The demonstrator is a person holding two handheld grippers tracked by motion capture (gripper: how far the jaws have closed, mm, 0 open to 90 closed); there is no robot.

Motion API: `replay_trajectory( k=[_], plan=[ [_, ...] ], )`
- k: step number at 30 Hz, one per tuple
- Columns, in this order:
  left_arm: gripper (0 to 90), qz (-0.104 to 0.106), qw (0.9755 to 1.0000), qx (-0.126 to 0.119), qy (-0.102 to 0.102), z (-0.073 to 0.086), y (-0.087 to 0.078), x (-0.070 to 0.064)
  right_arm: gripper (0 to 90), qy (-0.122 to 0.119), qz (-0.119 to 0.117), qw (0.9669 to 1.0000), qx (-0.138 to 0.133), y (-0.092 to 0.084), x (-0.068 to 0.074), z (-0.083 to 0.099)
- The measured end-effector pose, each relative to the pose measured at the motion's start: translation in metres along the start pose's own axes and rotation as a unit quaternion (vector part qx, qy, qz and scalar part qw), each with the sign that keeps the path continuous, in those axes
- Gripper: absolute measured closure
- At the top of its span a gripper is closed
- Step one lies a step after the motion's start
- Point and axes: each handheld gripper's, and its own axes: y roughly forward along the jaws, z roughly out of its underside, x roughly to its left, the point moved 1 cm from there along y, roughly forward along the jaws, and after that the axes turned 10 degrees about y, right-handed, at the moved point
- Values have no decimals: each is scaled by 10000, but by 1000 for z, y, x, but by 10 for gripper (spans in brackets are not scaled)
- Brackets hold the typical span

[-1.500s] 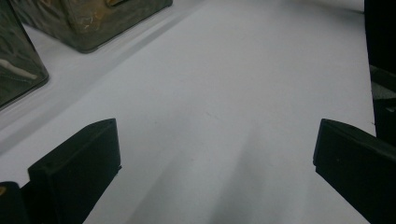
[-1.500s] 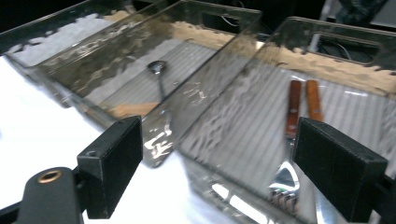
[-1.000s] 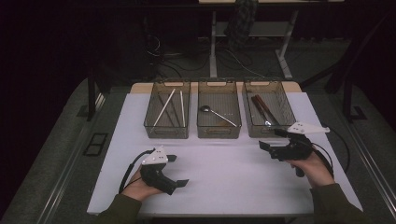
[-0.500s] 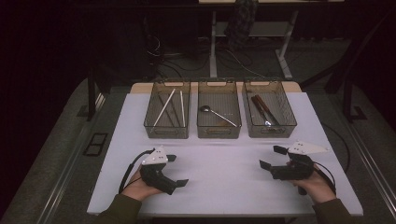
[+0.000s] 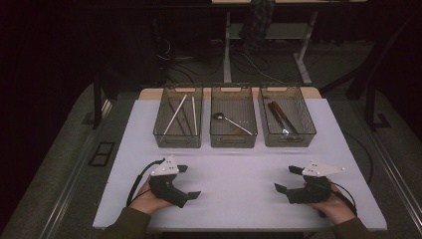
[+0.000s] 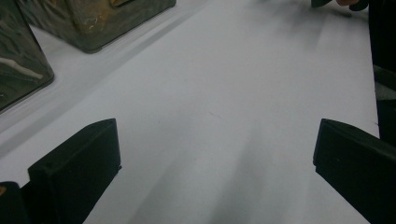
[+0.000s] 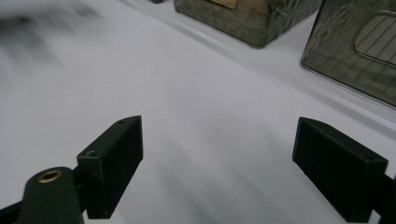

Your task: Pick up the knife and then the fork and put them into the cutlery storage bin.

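High view: left tool [image 5: 188,181] lower left, right tool [image 5: 288,179] lower right, both on white tabletop [image 5: 234,169], jaws spread wide, empty. Nearest item, spoon [image 5: 232,123], lies in middle bin [image 5: 233,116], long axis diagonal, bowl toward upper left.

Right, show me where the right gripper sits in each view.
High view: the right gripper is at lower right, near the table's front edge, open.
Left gripper view: a dark sliver of it at the top edge, right of centre.
Right gripper view: its own fingers rise from the bottom, wide apart.
Shared landmark: the white table with the bins along its far side.
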Motion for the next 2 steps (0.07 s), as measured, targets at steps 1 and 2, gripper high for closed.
replay_trajectory(
  k=[1,2],
  plan=[
    [0,0,10000,0,0,0,0,0,157,-23,34,10000,30,0,-1,1],
    [0,0,10000,6,1,0,0,0,156,-49,59,10000,53,0,-1,1]
  ],
)
